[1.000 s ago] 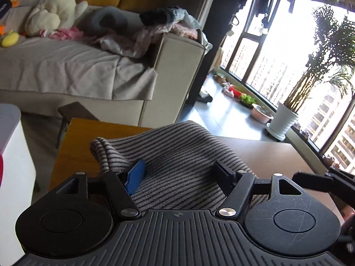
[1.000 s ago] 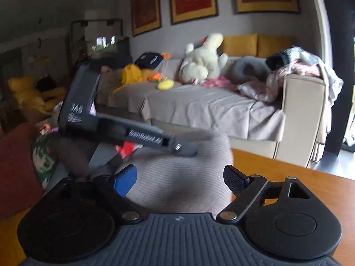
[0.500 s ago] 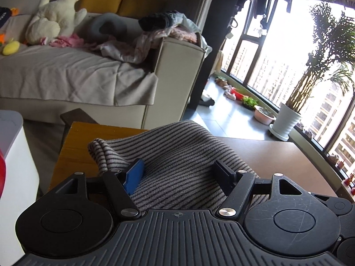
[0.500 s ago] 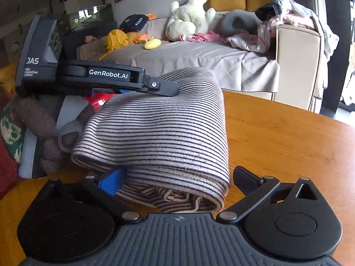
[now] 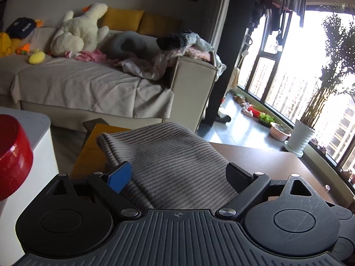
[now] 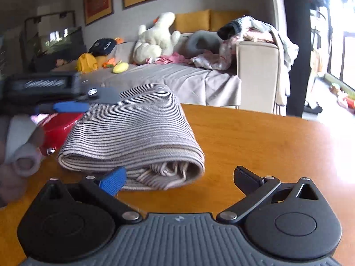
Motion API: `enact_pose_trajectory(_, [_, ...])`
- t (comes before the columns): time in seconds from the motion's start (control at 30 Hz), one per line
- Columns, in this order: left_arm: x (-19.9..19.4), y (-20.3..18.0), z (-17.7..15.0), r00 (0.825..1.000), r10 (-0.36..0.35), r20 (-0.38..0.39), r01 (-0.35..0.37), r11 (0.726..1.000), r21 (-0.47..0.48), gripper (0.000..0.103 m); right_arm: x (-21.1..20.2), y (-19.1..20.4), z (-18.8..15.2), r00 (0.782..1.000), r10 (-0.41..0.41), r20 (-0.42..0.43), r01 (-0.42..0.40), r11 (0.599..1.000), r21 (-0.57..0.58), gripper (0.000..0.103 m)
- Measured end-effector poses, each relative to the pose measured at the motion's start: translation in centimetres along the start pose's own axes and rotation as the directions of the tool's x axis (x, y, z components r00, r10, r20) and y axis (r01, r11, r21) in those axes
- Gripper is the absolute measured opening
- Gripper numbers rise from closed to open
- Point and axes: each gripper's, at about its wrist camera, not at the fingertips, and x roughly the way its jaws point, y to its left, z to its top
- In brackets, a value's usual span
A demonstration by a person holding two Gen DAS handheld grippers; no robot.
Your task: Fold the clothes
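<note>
1. Striped garment (image 6: 133,137) lies folded into a thick bundle on the wooden bench (image 6: 255,144), centre-left of the right wrist view. Rounded fold edge faces the camera, loose layered ends show in the roll's mouth.
2. Right gripper (image 6: 179,178): jaws wide apart, nothing pinched. Blue pad (image 6: 113,180) sits just at the bundle's near edge, the black finger (image 6: 246,177) stands off over bare bench. Looks like a let-go, so the fold can settle flat.
3. Left gripper (image 5: 177,173): jaws opening. Garment (image 5: 168,161) lies between them in the lower centre of the left wrist view, but the pads are not pressing on it. Blue pad (image 5: 119,176) is beside the cloth's left edge, the black finger (image 5: 237,177) at its right edge.
4. In the right wrist view the left gripper (image 6: 88,99) shows blurred at centre-left, at the bundle's far corner, hand (image 6: 20,155) below it at the left edge.
5. Why both at opposite ends: judged as placing the last fold evenly, then releasing together.
6. Red container (image 5: 13,157) at left edge, on a white unit, beside the bench. Not involved.
7. Sofa (image 5: 88,88) behind holds a heap of loose clothes (image 5: 177,51) in the upper centre, likely the next items.
8. Progress judgement: this piece looks done.
</note>
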Motion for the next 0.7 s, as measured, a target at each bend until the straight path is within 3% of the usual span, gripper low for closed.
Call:
enact_pose_trajectory(0.17, [-4.0,-2.4,-3.8,0.995,0.063,-0.071,-0.067,0.996,-0.059,0.100,-2.4,-1.3,-1.4,0.998,-0.055,-0.023,0.058,0.993,0.104,0.103])
enact_pose_trajectory(0.33, [-7.6,-5.1,-8.8,0.989,0.132,-0.060,-0.135,0.989,-0.059,0.103,-4.6,-2.4,-2.6,0.997,-0.075,-0.015,0.077,0.986,0.145,0.103])
enact_pose_trajectory(0.5, [-7.8,-7.4,-11.4,0.972,0.205,-0.118,-0.213,0.975,-0.060,0.103,-5.1,-2.0,-3.6,0.980,-0.151,-0.131,0.160,0.985,0.062,0.103])
enact_pose_trajectory(0.63, [-6.6,-8.5,-11.1,0.964,0.232,-0.131,-0.237,0.971,-0.022,0.103,-4.9,-1.7,-3.9,0.968,-0.196,-0.159,0.198,0.980,-0.002,0.103])
enact_pose_trajectory(0.7, [-5.8,-9.0,-10.8,0.951,0.273,-0.146,-0.274,0.962,0.017,0.103,-4.5,-1.5,-3.8,0.965,-0.202,-0.170,0.198,0.979,-0.037,0.103])
